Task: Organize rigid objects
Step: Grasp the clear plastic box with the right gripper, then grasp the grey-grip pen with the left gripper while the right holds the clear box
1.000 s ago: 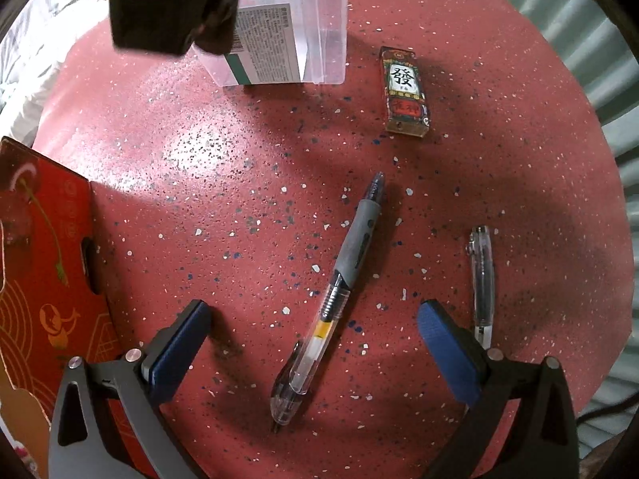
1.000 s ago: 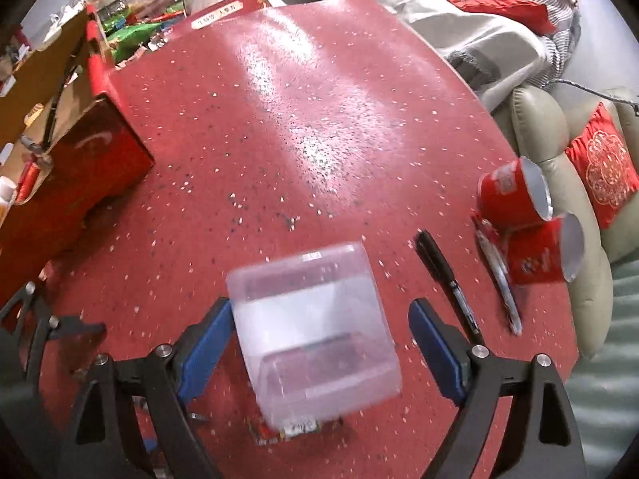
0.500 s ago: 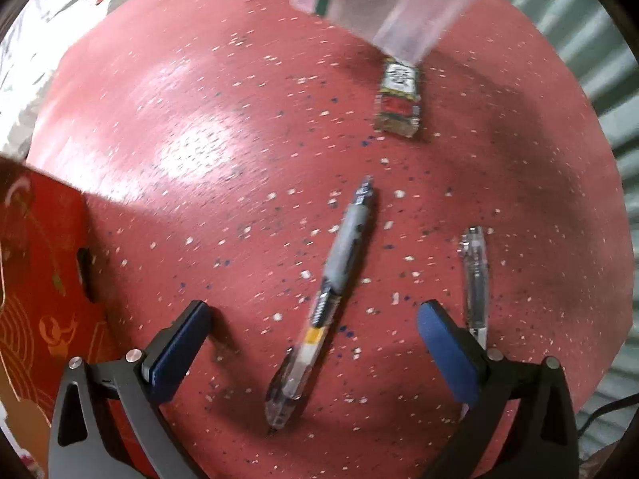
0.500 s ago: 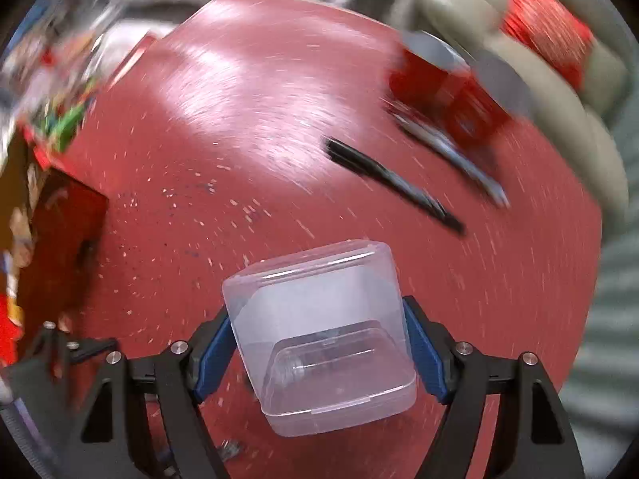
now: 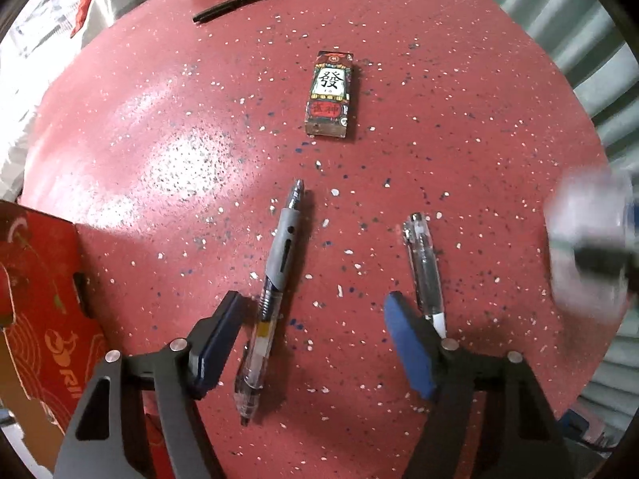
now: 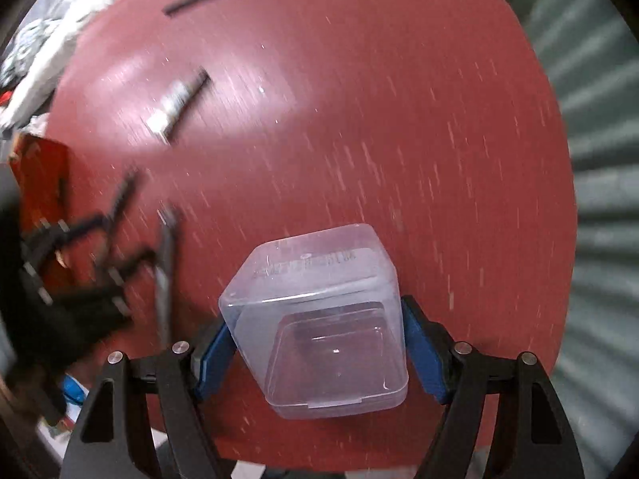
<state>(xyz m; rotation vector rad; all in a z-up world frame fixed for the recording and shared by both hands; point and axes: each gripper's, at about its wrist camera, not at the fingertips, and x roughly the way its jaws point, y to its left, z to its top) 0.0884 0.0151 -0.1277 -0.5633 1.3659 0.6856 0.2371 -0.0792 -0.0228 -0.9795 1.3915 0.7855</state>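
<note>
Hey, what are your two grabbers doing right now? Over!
Right gripper clamped on clear plastic box. Left gripper closing around grey-grip pen, not gripping. Clear pen beside it.

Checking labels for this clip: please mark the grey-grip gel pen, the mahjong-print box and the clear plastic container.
grey-grip gel pen (image 5: pixel 279 253): left wrist view, on the grey rubber grip.
mahjong-print box (image 5: pixel 330 94): left wrist view, on its printed top face.
clear plastic container (image 6: pixel 319 311): right wrist view, on its upper side wall.
</note>
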